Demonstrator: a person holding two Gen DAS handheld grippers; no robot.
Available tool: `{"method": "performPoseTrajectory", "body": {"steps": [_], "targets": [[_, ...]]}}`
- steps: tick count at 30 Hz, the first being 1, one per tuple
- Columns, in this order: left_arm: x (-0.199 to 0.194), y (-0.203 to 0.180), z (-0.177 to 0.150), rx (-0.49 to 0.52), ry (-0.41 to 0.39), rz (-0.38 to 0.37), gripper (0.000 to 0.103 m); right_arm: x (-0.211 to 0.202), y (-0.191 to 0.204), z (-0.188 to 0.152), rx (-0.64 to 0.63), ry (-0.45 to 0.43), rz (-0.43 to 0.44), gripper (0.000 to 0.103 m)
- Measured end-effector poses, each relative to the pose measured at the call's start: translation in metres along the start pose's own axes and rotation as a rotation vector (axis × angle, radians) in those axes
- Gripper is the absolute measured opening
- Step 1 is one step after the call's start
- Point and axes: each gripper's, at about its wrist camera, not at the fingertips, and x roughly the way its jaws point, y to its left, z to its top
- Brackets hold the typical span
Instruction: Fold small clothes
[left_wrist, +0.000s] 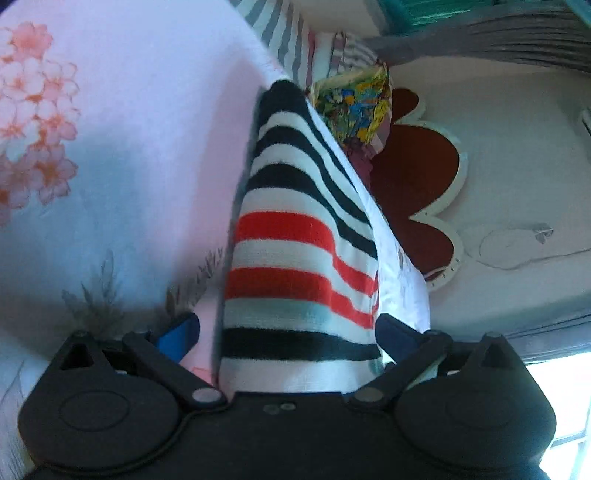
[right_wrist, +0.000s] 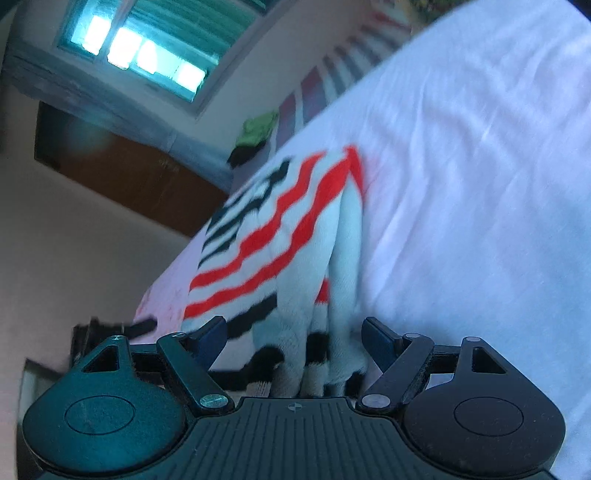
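Note:
A small knitted garment with white, black and red stripes (left_wrist: 295, 236) lies on the pale bedsheet (left_wrist: 140, 147). Its near edge runs between the fingers of my left gripper (left_wrist: 288, 332), whose blue pads (left_wrist: 181, 332) stand apart on either side of the cloth. In the right wrist view the same striped garment (right_wrist: 280, 243) is bunched into folds that pass between the fingers of my right gripper (right_wrist: 295, 336). Those fingers (right_wrist: 380, 339) also stand wide apart. Whether either gripper pinches the cloth is hidden.
The sheet carries a pink flower print (left_wrist: 33, 110). A striped pillow (left_wrist: 284, 33) and a colourful cloth (left_wrist: 354, 107) lie at the bed's far end. A green item (right_wrist: 258, 125) lies on the bed's far side. Wall, window (right_wrist: 144, 51) and wooden door (right_wrist: 122, 177) beyond.

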Motion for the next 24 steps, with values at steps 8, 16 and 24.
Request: {"method": "performPoseTrajectory", "body": {"steps": [8,16,24], "targets": [[0.013,-0.010,-0.003,0.125,0.027,0.018,0.098,-0.012,-0.011,0.005,0.036,-0.046,0.007,0.079],[0.022,-0.028,-0.003,0.250,0.043,0.079,0.076,0.004,-0.007,0.012,0.031,0.001,0.038,0.079],[0.028,-0.036,0.000,0.299,0.062,0.107,0.079,0.029,0.014,0.018,-0.054,0.020,0.003,0.068]]}}
